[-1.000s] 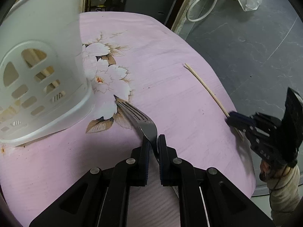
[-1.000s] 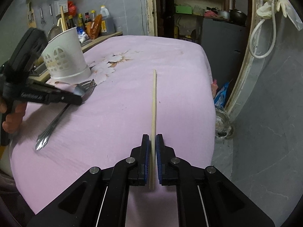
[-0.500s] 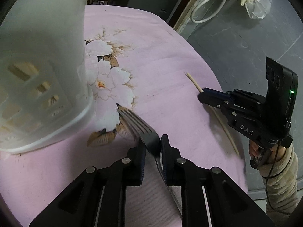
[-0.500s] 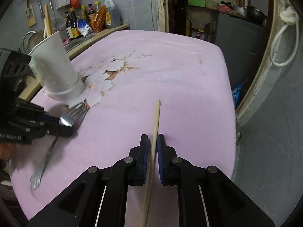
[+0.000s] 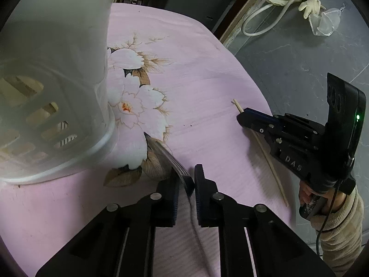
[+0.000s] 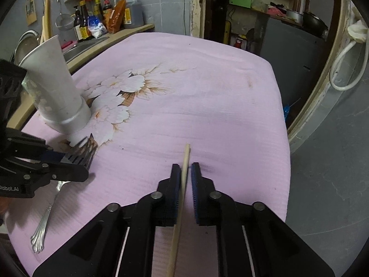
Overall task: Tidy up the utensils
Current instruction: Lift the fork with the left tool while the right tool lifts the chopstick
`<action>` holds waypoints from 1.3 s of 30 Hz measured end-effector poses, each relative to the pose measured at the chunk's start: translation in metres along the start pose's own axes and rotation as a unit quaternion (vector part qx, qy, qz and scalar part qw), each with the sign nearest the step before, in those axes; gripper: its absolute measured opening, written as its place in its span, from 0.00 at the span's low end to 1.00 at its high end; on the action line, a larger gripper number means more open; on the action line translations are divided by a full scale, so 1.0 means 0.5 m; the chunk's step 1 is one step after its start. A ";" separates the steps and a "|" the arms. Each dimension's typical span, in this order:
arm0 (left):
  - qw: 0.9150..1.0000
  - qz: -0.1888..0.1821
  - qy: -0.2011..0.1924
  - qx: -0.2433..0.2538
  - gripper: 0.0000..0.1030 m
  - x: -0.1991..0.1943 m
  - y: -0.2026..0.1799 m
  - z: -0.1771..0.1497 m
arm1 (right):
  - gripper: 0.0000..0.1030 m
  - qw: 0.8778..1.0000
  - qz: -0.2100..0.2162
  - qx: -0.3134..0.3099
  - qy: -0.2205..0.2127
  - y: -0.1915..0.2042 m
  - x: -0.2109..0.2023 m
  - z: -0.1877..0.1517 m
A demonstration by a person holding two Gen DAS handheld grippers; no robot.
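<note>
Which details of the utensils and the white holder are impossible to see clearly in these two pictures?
- Left wrist view: white slotted plastic holder is blurred, its rim cut off by the edge.
- Left wrist view: silver metal fork, its handle end hidden by the left gripper.
- Right wrist view: thin wooden chopstick, its rear end cut off below.

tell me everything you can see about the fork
The fork is silvery metal with a long slim handle ending in a flared, scalloped tip. The left gripper is shut on its neck just behind the head, so the tines stick out past the fingers, pointing toward the base of the white utensil holder without touching it. The handle trails back over the pink tablecloth; whether it rests on the cloth is unclear.
</note>
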State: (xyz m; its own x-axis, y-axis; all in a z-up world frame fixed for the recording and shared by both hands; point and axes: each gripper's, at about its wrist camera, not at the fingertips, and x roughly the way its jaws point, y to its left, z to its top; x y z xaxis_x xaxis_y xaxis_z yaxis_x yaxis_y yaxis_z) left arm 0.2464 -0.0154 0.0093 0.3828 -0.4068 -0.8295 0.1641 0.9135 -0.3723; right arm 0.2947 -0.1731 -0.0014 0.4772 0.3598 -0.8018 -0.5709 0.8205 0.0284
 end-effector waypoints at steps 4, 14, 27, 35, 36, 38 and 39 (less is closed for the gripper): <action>1.000 -0.012 -0.003 0.010 0.03 -0.005 -0.007 -0.019 | 0.03 0.999 0.024 0.022 -0.019 -0.012 -0.016 -0.016; 0.995 -0.015 -0.083 0.052 0.02 -0.083 -0.031 -0.070 | 0.03 0.992 0.058 0.054 -0.099 0.005 -0.090 -0.059; 0.951 0.022 -0.297 0.084 0.02 -0.191 -0.052 -0.122 | 0.03 0.945 0.026 0.012 -0.326 0.131 -0.227 -0.102; 0.922 0.043 -0.374 0.086 0.01 -0.245 -0.047 -0.135 | 0.03 0.910 0.023 -0.004 -0.414 0.181 -0.285 -0.087; 0.919 0.044 -0.382 0.087 0.01 -0.253 -0.047 -0.134 | 0.03 0.905 0.025 -0.004 -0.426 0.188 -0.292 -0.080; 0.915 0.044 -0.391 0.088 0.01 -0.270 -0.043 -0.132 | 0.03 0.898 0.030 -0.005 -0.439 0.197 -0.301 -0.071; 0.912 0.045 -0.397 0.089 0.01 -0.279 -0.042 -0.132 | 0.03 0.895 0.034 -0.005 -0.446 0.202 -0.305 -0.064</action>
State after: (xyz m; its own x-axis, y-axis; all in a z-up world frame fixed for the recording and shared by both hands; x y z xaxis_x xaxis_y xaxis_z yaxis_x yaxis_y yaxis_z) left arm 0.1297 0.0219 0.1056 0.9287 -0.2608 -0.2636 0.2167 0.9586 -0.1849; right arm 0.1429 -0.1595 0.1047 0.7822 0.6230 -0.0042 -0.6221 0.7814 0.0496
